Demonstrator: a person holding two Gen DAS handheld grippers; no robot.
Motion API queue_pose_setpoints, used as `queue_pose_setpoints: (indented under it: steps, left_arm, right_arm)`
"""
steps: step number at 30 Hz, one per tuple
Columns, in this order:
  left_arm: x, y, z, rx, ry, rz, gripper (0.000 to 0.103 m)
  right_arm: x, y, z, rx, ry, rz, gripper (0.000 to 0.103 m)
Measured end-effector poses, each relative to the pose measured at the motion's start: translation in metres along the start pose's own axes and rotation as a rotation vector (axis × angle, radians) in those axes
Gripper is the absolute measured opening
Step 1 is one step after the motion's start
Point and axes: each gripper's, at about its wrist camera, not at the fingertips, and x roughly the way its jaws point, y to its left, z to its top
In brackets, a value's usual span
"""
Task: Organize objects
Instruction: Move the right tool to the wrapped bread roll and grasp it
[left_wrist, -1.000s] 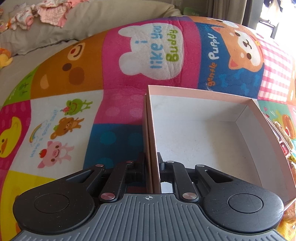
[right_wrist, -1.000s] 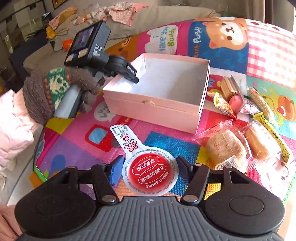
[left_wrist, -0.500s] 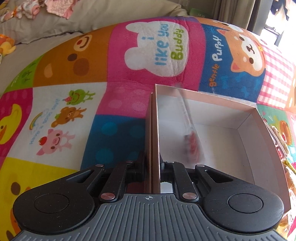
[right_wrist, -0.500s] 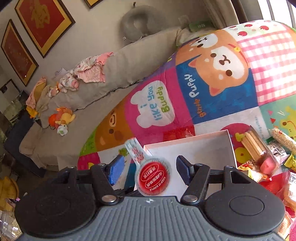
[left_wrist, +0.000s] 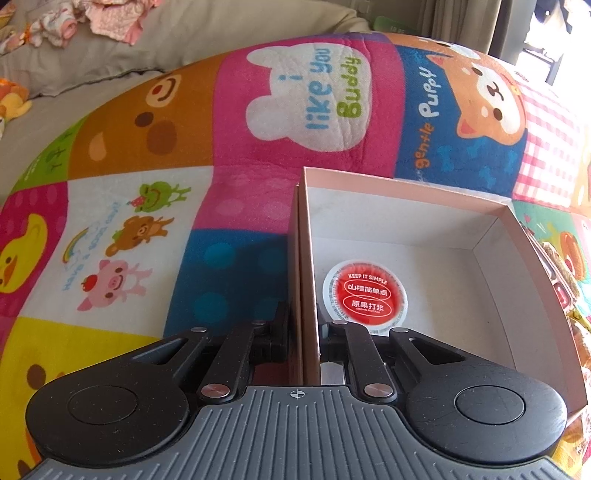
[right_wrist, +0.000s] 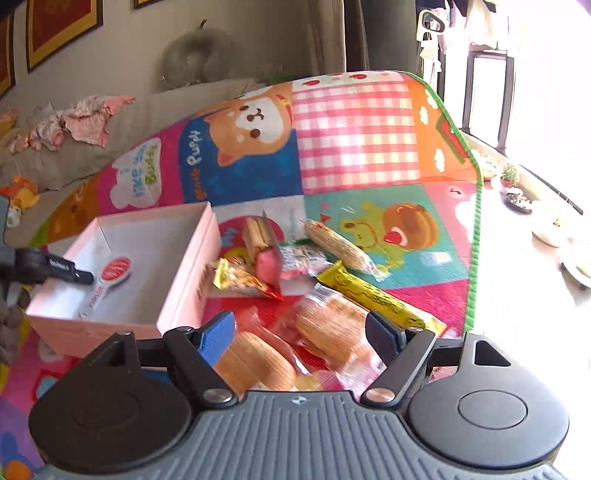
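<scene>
A pink cardboard box (left_wrist: 406, 192) (right_wrist: 184, 280) with a white inside stands on the colourful play mat. My left gripper (left_wrist: 306, 328) is shut on the box's near side wall. A round red-labelled snack cup (left_wrist: 365, 293) (right_wrist: 115, 269) lies inside the box near that wall. My right gripper (right_wrist: 301, 328) is open and empty, hovering over wrapped bread buns (right_wrist: 328, 328) to the right of the box.
Several wrapped snacks lie on the mat (right_wrist: 354, 140) right of the box: a yellow stick pack (right_wrist: 373, 295), a long grain bar (right_wrist: 340, 243), wafer packs (right_wrist: 258, 232). A grey sofa (left_wrist: 207, 33) with clothes runs behind. The mat's right edge meets bare floor (right_wrist: 517, 280).
My right gripper carried the red snack cup over the box, let it go inside, opened, and swung right over the buns. My left gripper kept hold of the box wall.
</scene>
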Motion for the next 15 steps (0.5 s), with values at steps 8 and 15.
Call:
queue_pose_setpoints:
  steps: [8,15]
  left_arm:
    - [-0.001,0.0,0.0,0.006,0.011,0.004,0.013]
    - [-0.001,0.0,-0.001,-0.002,0.01,0.002,0.013]
  right_arm:
    - [0.004,0.024,-0.034,-0.086,-0.003,0.06,0.086]
    - [-0.002,0.045,-0.046,-0.053,0.07,0.26,0.091]
